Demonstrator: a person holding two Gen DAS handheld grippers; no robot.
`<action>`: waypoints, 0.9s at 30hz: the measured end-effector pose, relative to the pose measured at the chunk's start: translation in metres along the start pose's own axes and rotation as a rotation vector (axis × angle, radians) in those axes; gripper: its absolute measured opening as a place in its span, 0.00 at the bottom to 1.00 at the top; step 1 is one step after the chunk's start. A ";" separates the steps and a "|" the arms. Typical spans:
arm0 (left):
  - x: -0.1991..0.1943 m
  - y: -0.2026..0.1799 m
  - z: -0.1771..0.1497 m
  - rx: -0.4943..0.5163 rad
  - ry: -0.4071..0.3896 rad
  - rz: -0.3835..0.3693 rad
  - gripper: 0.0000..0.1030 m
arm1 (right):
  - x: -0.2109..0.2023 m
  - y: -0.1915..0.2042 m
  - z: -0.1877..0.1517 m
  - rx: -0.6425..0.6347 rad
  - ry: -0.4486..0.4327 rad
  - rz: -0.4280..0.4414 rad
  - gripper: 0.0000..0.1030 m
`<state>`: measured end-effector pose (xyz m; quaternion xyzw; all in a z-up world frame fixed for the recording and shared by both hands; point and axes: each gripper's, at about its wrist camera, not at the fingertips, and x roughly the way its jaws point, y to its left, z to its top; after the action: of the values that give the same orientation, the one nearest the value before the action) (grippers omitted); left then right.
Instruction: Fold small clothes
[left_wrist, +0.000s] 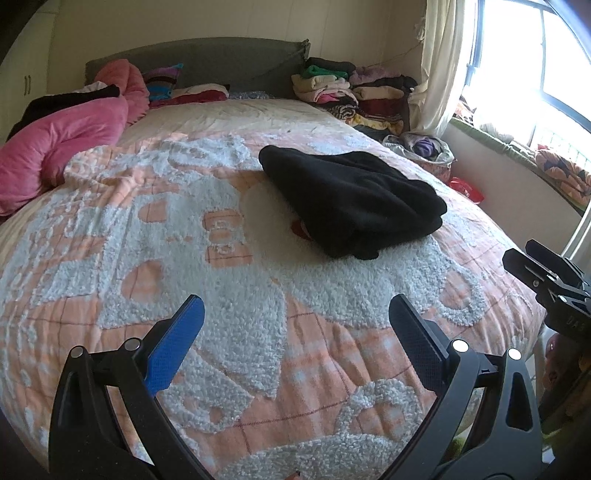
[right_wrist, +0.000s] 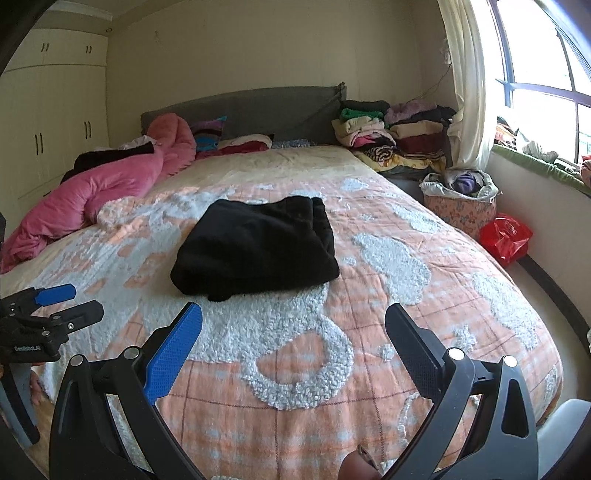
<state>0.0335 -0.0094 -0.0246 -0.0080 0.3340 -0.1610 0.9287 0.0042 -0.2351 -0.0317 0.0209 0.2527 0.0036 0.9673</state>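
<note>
Fleece first: the black fuzzy fleece garment sits folded in a compact bundle mid-frame on the bed with the peach-and-white plaid tufted blanket, touching nothing else. Both tools hang low at the bottom of frame, well short of it. Left hand-held gripper is spread wide and empty, same with the right hand-held gripper, released, nothing between the pads. My guess is this piece is done and they're backed off on purpose. Stacked folded clothes fill the upper right by the headboard, probably the finished pile.
</note>
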 end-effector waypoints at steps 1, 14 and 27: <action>0.000 0.000 0.000 0.000 0.000 0.001 0.91 | 0.002 0.001 -0.002 0.003 0.008 -0.002 0.96; 0.003 0.003 -0.002 -0.007 0.008 0.005 0.91 | 0.018 -0.003 -0.012 0.042 0.078 -0.013 0.96; 0.006 0.002 -0.003 -0.004 0.019 0.006 0.91 | 0.016 -0.004 -0.013 0.038 0.073 -0.019 0.96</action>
<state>0.0366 -0.0086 -0.0307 -0.0074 0.3433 -0.1578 0.9258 0.0116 -0.2380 -0.0510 0.0365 0.2879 -0.0098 0.9569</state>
